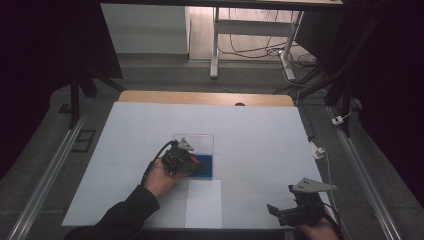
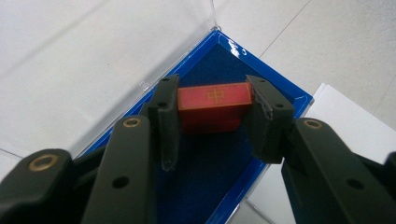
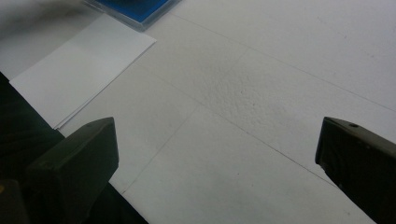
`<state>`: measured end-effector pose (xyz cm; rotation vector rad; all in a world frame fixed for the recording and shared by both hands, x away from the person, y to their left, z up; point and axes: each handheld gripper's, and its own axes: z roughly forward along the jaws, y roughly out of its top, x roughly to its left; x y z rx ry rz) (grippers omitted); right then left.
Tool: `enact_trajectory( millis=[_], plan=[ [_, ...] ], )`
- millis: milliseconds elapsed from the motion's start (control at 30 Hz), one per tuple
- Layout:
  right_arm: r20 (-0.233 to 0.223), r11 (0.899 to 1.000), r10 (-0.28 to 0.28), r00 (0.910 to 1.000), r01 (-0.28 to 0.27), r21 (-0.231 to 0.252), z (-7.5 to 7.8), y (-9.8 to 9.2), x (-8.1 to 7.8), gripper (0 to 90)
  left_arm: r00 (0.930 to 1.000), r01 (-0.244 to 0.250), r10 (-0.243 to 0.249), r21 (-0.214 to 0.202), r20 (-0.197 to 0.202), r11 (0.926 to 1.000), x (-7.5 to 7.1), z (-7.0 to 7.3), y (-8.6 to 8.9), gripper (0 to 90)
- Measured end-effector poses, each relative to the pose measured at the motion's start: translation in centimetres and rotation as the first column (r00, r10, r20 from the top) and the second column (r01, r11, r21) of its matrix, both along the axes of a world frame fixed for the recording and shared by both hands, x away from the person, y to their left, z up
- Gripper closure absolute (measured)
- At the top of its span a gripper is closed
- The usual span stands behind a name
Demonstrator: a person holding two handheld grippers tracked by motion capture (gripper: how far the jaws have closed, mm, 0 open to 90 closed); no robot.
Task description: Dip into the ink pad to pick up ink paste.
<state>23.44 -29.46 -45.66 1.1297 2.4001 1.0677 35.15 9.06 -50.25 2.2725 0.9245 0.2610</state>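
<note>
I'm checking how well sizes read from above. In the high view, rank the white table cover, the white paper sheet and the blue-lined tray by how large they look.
Largest to smallest:
1. White table cover
2. White paper sheet
3. Blue-lined tray, though the left tool hides part of it, and the sheet lies nearer the camera, so 2 and 3 are unsure.

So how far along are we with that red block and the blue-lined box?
Done: the left gripper has closed on the red block inside the blue-lined box. In hand: that grip. Left: lifting it out, perhaps toward the white paper. The right gripper waits open.
</note>
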Motion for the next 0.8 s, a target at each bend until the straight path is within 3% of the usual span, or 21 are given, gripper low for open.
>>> enact_trajectory(
  millis=[167, 200, 267, 333, 500, 600, 800],
  plan=[
    [-0.003, 1.000, -0.002, 1.0000, 0.002, -0.002, 0.0, 0.0, 0.0, 0.0, 0.9986, -0.007, 0.004, 0.057, 0.052, 0.9983, -0.7, 0.0, -0.9, 58.5],
    [-0.005, 1.000, -0.002, 1.0000, 0.002, -0.003, 0.0, 0.0, 0.0, 0.0, 0.9987, -0.004, 0.001, 0.055, 0.051, 0.9985, -0.7, 0.0, -0.8, 58.5],
    [-0.005, 1.000, -0.005, 1.0000, 0.005, -0.005, 0.0, 0.0, 0.0, 0.0, 0.9998, 0.003, -0.003, 0.007, 0.020, 1.0000, -0.2, -0.2, -0.1, 58.6],
    [-0.003, 1.000, -0.007, 1.0000, 0.007, 0.000, 0.0, 0.0, -0.1, 0.0, 0.9999, 0.011, -0.010, -0.017, 0.009, 0.9998, 0.0, -0.3, 0.2, 58.6],
    [-0.004, 1.000, -0.007, 1.0000, 0.007, -0.002, 0.0, 0.0, -0.1, 0.0, 0.9992, 0.001, -0.002, 0.040, 0.041, 0.9992, -0.5, -0.1, -0.6, 58.6],
    [-0.004, 1.000, -0.006, 1.0000, 0.006, -0.002, 0.0, 0.0, -0.1, 0.0, 0.9998, 0.007, -0.008, 0.006, 0.016, 1.0000, -0.1, -0.2, -0.1, 58.5],
    [-0.003, 1.000, -0.009, 1.0000, 0.009, 0.001, 0.0, -0.1, 0.0, 0.0, 0.9999, 0.006, -0.006, 0.006, 0.008, 1.0000, 0.0, 0.0, -0.1, 58.3]
  ],
)
